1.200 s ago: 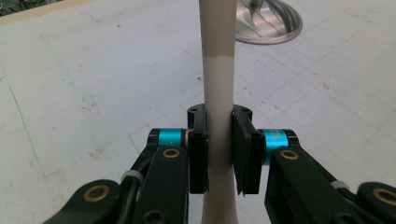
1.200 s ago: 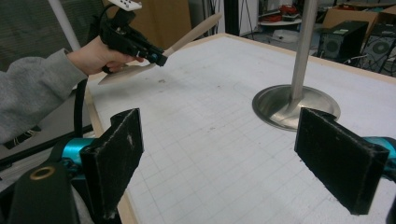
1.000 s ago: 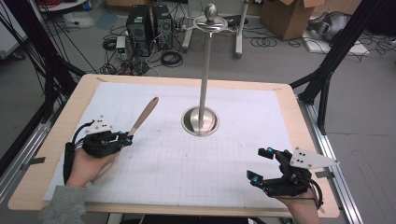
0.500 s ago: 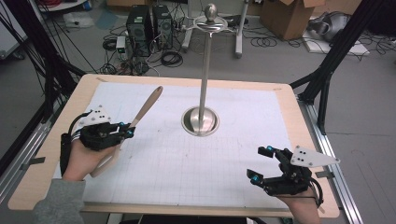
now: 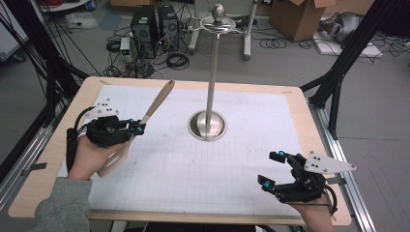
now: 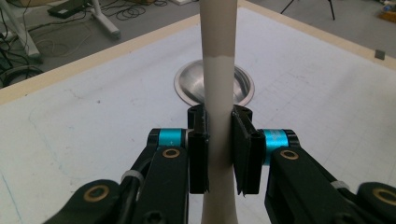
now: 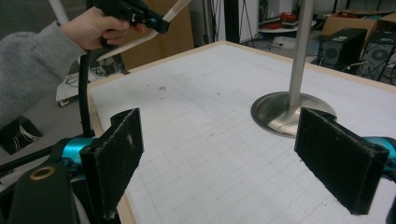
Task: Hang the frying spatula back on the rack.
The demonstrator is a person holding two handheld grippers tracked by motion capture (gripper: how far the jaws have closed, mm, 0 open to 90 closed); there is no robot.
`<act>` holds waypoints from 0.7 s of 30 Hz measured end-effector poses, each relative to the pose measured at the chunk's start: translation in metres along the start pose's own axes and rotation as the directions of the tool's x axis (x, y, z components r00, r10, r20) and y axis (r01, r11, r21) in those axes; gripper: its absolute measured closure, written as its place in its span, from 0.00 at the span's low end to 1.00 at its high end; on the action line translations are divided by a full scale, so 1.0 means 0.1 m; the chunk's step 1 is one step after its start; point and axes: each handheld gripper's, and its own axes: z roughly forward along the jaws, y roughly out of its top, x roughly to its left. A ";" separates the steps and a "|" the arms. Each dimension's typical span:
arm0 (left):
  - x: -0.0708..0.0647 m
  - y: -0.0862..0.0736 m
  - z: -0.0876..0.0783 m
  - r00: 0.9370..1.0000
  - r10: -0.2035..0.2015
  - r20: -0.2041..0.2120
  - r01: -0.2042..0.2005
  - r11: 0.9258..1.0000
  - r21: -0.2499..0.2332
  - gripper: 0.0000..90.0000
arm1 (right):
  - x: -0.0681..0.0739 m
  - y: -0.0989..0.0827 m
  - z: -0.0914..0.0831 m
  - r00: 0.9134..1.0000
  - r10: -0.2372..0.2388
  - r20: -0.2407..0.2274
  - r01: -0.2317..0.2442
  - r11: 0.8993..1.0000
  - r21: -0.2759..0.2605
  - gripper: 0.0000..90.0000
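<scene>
Left claw (image 5: 138, 128) clamps the wooden spatula (image 5: 153, 105) mid-handle, lifted off the table (image 5: 290, 96), tip toward the metal stand (image 5: 211, 92). It looks light, stiff, smooth. Right claw (image 5: 271, 169) hovers wide apart.

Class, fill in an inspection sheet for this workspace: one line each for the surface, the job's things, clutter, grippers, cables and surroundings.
Surface: wooden table covered by a white gridded mat.
Job's things: pale wooden spatula-like utensil lifted off the mat and tilted; tall polished metal stand with round base upright at mid-table.
Clutter: nothing seen on the mat.
Grippers: left gripper shut on the utensil's handle; right gripper open, holding nothing, near the front right edge.
Cables: black cable trails from the left gripper; loose cables on the floor behind.
Surroundings: black computer towers and cardboard box on the floor.
</scene>
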 end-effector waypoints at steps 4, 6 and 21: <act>0.04 0.05 -0.06 0.999 -0.031 0.043 0.034 0.998 -0.059 0.86 | 0.00 0.00 -0.01 1.000 0.002 -0.003 -0.002 1.000 -0.007 0.16; 0.06 0.08 -0.09 0.999 -0.037 0.035 0.040 0.997 -0.066 0.86 | -0.01 0.00 -0.02 1.000 0.013 -0.021 -0.013 1.000 -0.018 0.16; 0.04 0.37 -0.15 0.998 0.039 0.044 -0.036 0.996 -0.078 0.86 | -0.02 0.00 -0.04 1.000 0.013 -0.020 -0.014 0.999 -0.030 0.16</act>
